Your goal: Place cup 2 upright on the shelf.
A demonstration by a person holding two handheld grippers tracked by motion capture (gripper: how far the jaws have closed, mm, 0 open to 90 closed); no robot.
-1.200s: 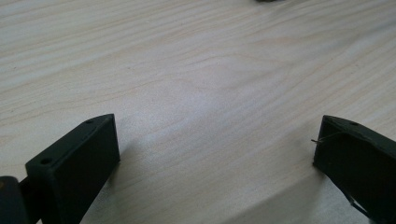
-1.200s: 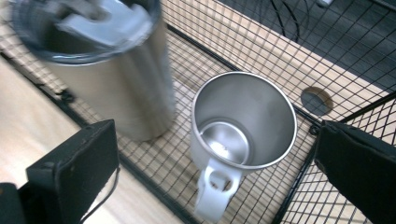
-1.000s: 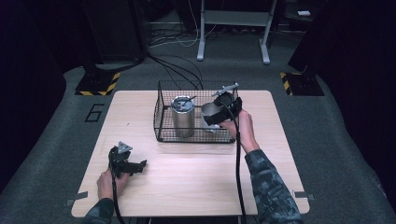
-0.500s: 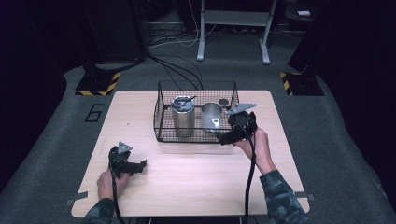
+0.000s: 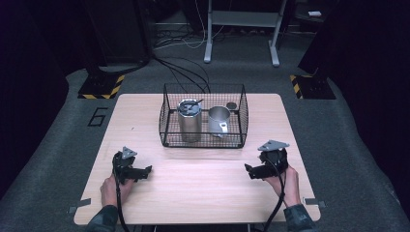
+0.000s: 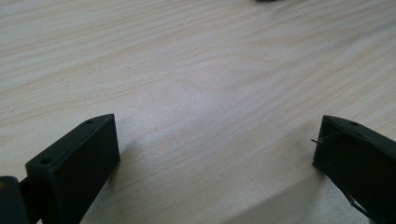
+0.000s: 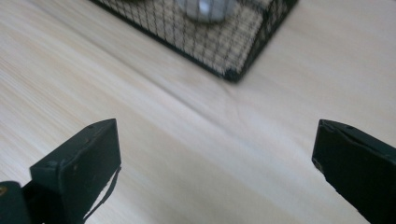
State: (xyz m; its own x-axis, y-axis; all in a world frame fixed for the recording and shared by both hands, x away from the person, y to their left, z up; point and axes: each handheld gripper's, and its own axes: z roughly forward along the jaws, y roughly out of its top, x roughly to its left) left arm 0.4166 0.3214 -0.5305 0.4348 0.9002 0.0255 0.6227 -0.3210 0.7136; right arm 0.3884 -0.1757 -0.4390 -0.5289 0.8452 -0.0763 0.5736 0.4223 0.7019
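Two grippers rest low on a pale wooden table (image 5: 193, 193) that stands on grey carpet in a dark room. Beyond the table, toward 12 o'clock, a metal stand (image 5: 241, 29) rises from the floor, loose cables (image 5: 183, 72) trail across the carpet, and yellow-and-black striped blocks (image 5: 101, 87) sit at 11 and 1 o'clock. A "6" is marked on the floor at 9 o'clock.

A black wire basket (image 5: 167, 121) sits at the table's centre, toward 12 o'clock. Inside it, a tall steel tumbler (image 5: 189, 121) with a lid stands upright on the left, and a shorter steel mug (image 5: 219, 121) stands just beside it on the right. A small dark round thing lies at the back right corner; what it is I cannot tell.

The left gripper (image 5: 138, 171) lies at 7 o'clock, held by a hand (image 5: 112, 189), its jaws wide apart over bare wood. The right gripper (image 5: 254, 171) sits at 5 o'clock, held in the other hand (image 5: 290, 186), jaws also spread and empty.

The right gripper view adds a close, blurred look at the basket's near corner (image 7: 231, 74). The left gripper view gives the wood grain (image 6: 201, 88) between its jaws.
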